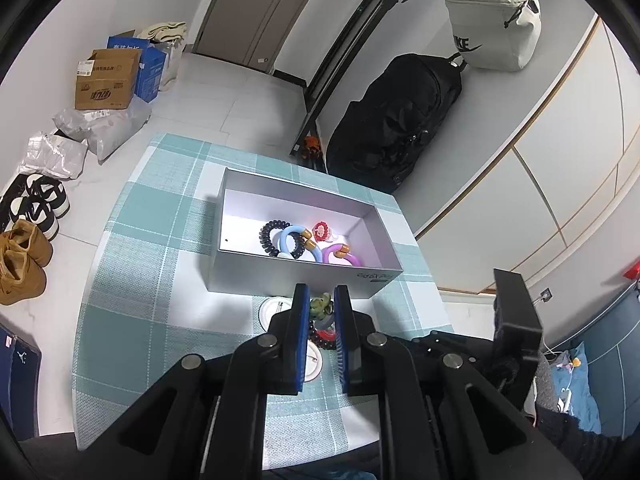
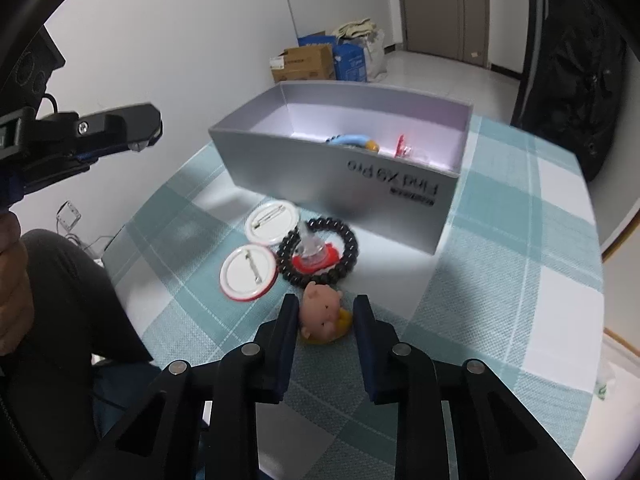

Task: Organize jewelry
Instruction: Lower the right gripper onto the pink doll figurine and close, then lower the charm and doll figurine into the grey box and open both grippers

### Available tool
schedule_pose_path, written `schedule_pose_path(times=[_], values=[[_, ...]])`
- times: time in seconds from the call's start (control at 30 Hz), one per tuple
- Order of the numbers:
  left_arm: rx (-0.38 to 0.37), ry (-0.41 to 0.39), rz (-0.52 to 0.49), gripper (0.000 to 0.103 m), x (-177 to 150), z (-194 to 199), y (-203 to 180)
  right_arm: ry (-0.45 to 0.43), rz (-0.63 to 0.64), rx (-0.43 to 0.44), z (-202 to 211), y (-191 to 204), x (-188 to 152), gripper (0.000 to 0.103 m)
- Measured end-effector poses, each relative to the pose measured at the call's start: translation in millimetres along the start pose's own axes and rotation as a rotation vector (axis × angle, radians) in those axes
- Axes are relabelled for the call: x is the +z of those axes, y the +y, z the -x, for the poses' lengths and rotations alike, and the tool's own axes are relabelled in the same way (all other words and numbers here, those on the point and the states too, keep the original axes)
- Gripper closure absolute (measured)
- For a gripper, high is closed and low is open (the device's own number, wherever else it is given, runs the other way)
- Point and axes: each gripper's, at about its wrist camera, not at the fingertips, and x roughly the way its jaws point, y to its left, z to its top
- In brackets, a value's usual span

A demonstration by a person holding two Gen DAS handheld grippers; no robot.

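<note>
A small pink pig figurine (image 2: 322,312) lies on the checked tablecloth with my right gripper (image 2: 326,300) shut on it, a finger on each side. Just beyond it is a black bead bracelet (image 2: 354,242) around a red-based clear piece (image 2: 316,262), with two white pin badges (image 2: 272,218) to its left. Farther back, the open grey box (image 2: 320,168) holds a black coil tie (image 1: 272,236) and blue (image 1: 294,240), purple (image 1: 340,254) and red (image 1: 322,230) pieces. My left gripper (image 1: 320,290) hovers shut above the table near the box's front wall. A greenish thing (image 1: 320,306) shows through its narrow gap.
The table (image 1: 132,280) has a teal and white cloth. Shoes (image 1: 24,264), plastic bags and cardboard boxes (image 1: 108,80) are on the floor at the left. A black backpack (image 1: 400,128) leans behind the table. The person's dark-clothed legs (image 2: 68,300) are at the table's near edge.
</note>
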Motion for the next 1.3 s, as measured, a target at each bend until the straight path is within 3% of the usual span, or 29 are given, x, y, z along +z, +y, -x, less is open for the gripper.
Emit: schedule_pose_path(times=[0.27, 0.5, 0.9, 1.3], values=[[-0.015, -0.009, 0.012, 0.095, 6, 2, 4, -0.104, -0.076, 0.048, 26, -13, 13, 0.077], [0.023, -0.014, 0.002, 0.095, 19, -1, 4, -0.206, -0.125, 0.081, 48, -21, 39, 0.077], [0.056, -0.003, -0.078, 0.095, 52, -21, -10, -0.269, -0.161, 0.128, 66, -42, 79, 0.077], [0.086, 0.084, -0.072, 0.095, 63, -70, 3, -0.239, -0.172, 0.17, 27, -55, 109, 0.077]])
